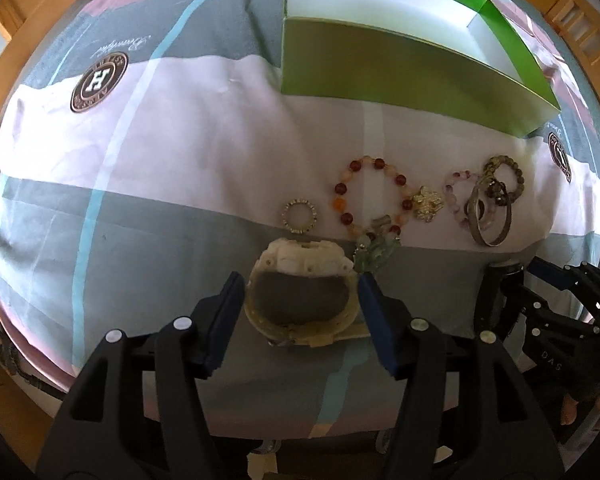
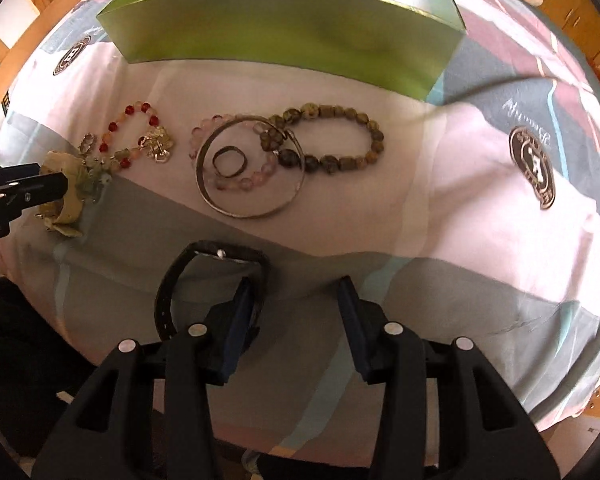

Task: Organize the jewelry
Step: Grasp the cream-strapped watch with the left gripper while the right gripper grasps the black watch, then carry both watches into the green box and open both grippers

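Observation:
My left gripper [image 1: 300,292] is open, its fingers on either side of a cream watch [image 1: 300,280] lying on the cloth; the watch also shows in the right wrist view [image 2: 66,184]. Beyond it lie a small rhinestone ring [image 1: 299,216], a red-and-orange bead bracelet [image 1: 374,196] with a gold charm, a pink bead bracelet [image 2: 236,152], a silver bangle [image 2: 250,168] and an olive bead bracelet [image 2: 336,140]. My right gripper [image 2: 294,300] is open, its left finger inside the loop of a black watch [image 2: 212,284]. A green box [image 1: 400,52] stands open behind.
A patterned pink, grey and maroon cloth [image 2: 480,160] covers the table. The green box [image 2: 284,28] spans the far side. Wooden furniture shows around the edges. The right gripper's body [image 1: 556,308] sits at the left view's right edge.

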The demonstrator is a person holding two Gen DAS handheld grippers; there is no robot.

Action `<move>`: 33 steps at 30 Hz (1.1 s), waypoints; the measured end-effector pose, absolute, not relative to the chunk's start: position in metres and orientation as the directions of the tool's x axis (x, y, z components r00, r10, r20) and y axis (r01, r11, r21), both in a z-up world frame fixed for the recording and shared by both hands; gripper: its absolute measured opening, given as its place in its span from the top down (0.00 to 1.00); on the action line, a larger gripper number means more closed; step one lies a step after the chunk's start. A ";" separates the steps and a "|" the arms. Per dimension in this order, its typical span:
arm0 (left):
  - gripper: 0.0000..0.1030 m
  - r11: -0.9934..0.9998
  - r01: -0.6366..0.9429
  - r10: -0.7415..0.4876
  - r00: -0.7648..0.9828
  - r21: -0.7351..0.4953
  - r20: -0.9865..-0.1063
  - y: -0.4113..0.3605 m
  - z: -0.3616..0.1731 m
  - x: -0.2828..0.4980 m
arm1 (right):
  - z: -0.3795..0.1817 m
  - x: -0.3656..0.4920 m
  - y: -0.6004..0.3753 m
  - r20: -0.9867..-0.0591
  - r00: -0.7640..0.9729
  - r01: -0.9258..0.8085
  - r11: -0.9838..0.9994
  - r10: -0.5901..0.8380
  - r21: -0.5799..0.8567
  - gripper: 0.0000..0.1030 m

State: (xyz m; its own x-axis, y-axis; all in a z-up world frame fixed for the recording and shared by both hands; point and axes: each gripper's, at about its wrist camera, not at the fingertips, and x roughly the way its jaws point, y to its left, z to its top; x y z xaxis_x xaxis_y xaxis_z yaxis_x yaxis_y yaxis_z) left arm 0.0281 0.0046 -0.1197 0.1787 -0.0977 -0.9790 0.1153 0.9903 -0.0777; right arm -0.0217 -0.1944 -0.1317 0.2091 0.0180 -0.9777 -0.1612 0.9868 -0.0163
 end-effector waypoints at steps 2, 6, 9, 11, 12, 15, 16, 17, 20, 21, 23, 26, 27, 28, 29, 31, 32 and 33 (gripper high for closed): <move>0.41 0.990 0.102 -0.118 0.179 -0.101 -0.977 0.008 -0.119 0.028 | -0.131 -0.022 -0.190 -0.975 0.221 -0.168 0.985 -0.002 -0.040 0.57; 0.42 0.988 0.050 -0.153 0.206 -0.146 -0.966 0.029 -0.110 0.027 | -0.129 -0.022 -0.185 -0.974 0.225 -0.169 0.984 -0.019 -0.058 0.57; 0.43 0.988 0.035 -0.154 0.212 -0.150 -0.965 0.037 -0.109 0.025 | -0.118 -0.022 -0.181 -0.975 0.222 -0.168 0.984 -0.024 -0.063 0.57; 0.43 0.989 0.036 -0.147 0.211 -0.142 -0.966 0.042 -0.109 0.028 | -0.132 -0.018 -0.167 -0.974 0.225 -0.169 0.983 -0.031 -0.071 0.57; 0.43 0.990 0.037 -0.138 0.209 -0.134 -0.968 0.045 -0.111 0.027 | -0.132 -0.017 -0.165 -0.974 0.225 -0.170 0.983 -0.034 -0.073 0.57; 0.48 0.995 0.042 -0.102 0.188 -0.096 -0.977 0.045 -0.121 0.027 | -0.132 -0.014 -0.161 -0.974 0.223 -0.170 0.983 -0.037 -0.077 0.57; 0.56 0.996 0.041 -0.090 0.183 -0.084 -0.979 0.045 -0.124 0.026 | -0.133 -0.012 -0.159 -0.974 0.222 -0.169 0.983 -0.038 -0.077 0.57; 0.61 0.997 0.040 -0.078 0.177 -0.072 -0.981 0.044 -0.127 0.027 | -0.135 -0.007 -0.159 -0.974 0.223 -0.170 0.982 -0.039 -0.078 0.57; 0.86 0.998 0.046 -0.037 0.173 -0.030 -0.984 0.040 -0.136 0.028 | -0.139 -0.006 -0.152 -0.973 0.229 -0.188 0.980 -0.023 -0.067 0.64; 0.93 0.998 0.054 -0.027 0.173 -0.017 -0.985 0.036 -0.139 0.028 | -0.139 -0.006 -0.151 -0.973 0.230 -0.196 0.979 -0.012 -0.058 0.73; 0.94 0.998 0.069 0.001 0.193 0.015 -0.981 0.028 -0.141 0.026 | -0.140 -0.007 -0.143 -0.971 0.238 -0.207 0.976 -0.014 -0.065 0.86; 0.95 0.996 0.085 -0.022 0.224 -0.003 -0.974 0.019 -0.134 0.024 | -0.136 -0.009 -0.141 -0.966 0.258 -0.212 0.976 -0.001 -0.057 0.98; 0.95 0.996 0.087 -0.037 0.231 -0.017 -0.972 0.017 -0.132 0.024 | -0.135 -0.010 -0.140 -0.964 0.266 -0.204 0.978 0.016 -0.041 0.98; 0.95 0.996 0.086 -0.044 0.239 -0.024 -0.970 0.016 -0.130 0.024 | -0.132 -0.009 -0.141 -0.961 0.277 -0.192 0.981 0.026 -0.029 0.98; 0.95 0.996 0.082 -0.045 0.251 -0.025 -0.967 0.015 -0.127 0.025 | -0.128 -0.008 -0.144 -0.956 0.293 -0.177 0.984 0.030 -0.023 0.98; 0.95 0.997 0.065 -0.050 0.285 -0.033 -0.957 0.014 -0.119 0.026 | -0.118 -0.006 -0.152 -0.946 0.322 -0.145 0.989 0.036 -0.012 0.98; 0.95 0.997 0.058 -0.058 0.294 -0.043 -0.954 0.015 -0.116 0.027 | -0.113 -0.003 -0.155 -0.939 0.341 -0.119 0.993 0.040 -0.001 0.98; 0.95 0.997 0.046 -0.074 0.305 -0.063 -0.950 0.016 -0.110 0.028 | -0.110 0.001 -0.158 -0.935 0.352 -0.102 0.995 0.044 0.008 0.98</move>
State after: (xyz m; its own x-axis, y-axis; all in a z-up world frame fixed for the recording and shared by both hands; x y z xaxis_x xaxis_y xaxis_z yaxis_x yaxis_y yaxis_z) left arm 0.0276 0.0164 -0.1101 0.3047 -0.0735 -0.9496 0.0457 0.9970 -0.0625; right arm 0.0007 -0.1577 -0.1101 0.3519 0.0441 -0.9350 -0.1025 0.9947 0.0084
